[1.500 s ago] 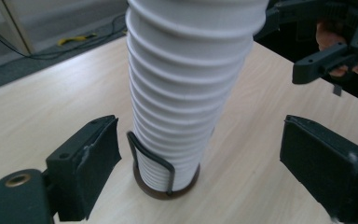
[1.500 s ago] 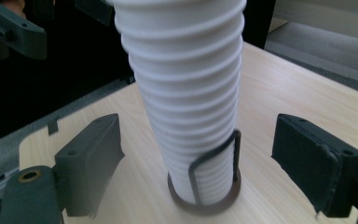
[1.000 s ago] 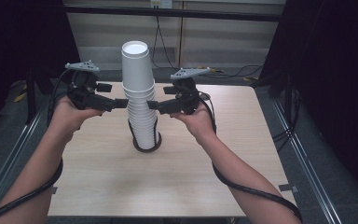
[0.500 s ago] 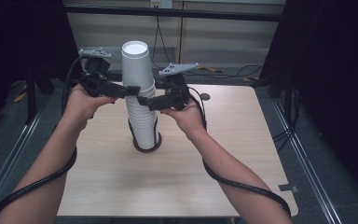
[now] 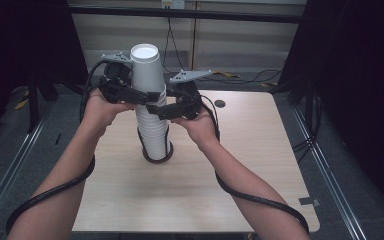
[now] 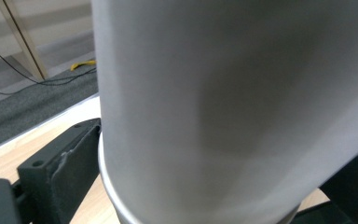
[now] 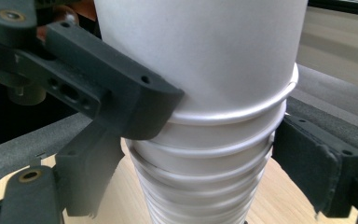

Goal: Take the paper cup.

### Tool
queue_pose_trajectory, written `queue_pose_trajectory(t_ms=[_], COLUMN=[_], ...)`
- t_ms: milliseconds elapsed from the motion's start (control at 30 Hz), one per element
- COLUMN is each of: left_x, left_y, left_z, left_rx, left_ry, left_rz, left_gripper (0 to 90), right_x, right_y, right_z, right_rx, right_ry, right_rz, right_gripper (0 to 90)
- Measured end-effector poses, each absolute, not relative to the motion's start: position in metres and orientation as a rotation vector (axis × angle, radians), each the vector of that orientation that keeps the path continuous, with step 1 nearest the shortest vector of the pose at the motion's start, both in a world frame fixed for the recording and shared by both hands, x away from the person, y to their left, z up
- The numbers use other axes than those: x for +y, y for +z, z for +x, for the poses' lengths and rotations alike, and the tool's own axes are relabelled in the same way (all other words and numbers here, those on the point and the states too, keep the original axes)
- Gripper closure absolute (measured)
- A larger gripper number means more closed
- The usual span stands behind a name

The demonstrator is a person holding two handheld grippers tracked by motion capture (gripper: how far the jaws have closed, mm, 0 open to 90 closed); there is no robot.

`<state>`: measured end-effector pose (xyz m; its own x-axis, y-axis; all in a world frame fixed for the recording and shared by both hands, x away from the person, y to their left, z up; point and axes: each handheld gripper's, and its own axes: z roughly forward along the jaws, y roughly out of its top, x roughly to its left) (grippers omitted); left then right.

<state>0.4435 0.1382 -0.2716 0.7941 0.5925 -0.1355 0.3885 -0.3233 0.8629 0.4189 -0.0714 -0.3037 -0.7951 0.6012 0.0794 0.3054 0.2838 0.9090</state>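
A tall stack of upturned white paper cups stands in a dark ring on the wooden table. My left gripper reaches in from the left. Its jaws are on either side of the top cup, just above its rim, and one finger lies pressed flat on the cup wall. In the left gripper view the top cup sits between the jaws. My right gripper holds the stack just under that rim. Its jaws have just been opening slightly, and both pads still touch the cups.
A small dark hole marks the table behind my right hand. A grey tape patch sits near the front right corner. Metal rails run along the floor on both sides, with cables and a yellow object beyond the far edge.
My left gripper has moved right, from beside the stack onto the top cup. The right gripper has stayed at the stack, shifting only slightly left.
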Motion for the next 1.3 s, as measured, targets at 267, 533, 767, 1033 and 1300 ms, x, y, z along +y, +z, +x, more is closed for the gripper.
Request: queue_pose_trajectory(t_ms=[267,533,767,1033,1300], left_x=[0.1385,0.1395,0.1387,0.1379,0.1394], left_y=[-0.2691,-0.2673,-0.2659,-0.2651,-0.2629], left_z=[0.4434,0.4440,0.4435,0.4430,0.4430], left_rx=[0.755,0.764,0.756,0.758,0.763], left_ry=[0.255,0.263,0.249,0.246,0.247], left_rz=[1.965,1.977,1.967,1.972,1.974], left_gripper=[4.0,4.3,5.9,5.9,6.4], right_x=[-0.0705,-0.0681,-0.0713,-0.0731,-0.0668], right_y=[-0.3040,-0.3050,-0.3049,-0.2985,-0.2960], right_z=[0.4189,0.4176,0.4183,0.4151,0.4148], right_rx=[2.276,2.269,2.278,2.237,2.221], right_ry=[1.506,1.467,1.470,1.510,1.503], right_rz=[0.818,0.783,0.779,0.823,0.833], right_gripper=[16.2,20.3,20.3,16.0,15.8])
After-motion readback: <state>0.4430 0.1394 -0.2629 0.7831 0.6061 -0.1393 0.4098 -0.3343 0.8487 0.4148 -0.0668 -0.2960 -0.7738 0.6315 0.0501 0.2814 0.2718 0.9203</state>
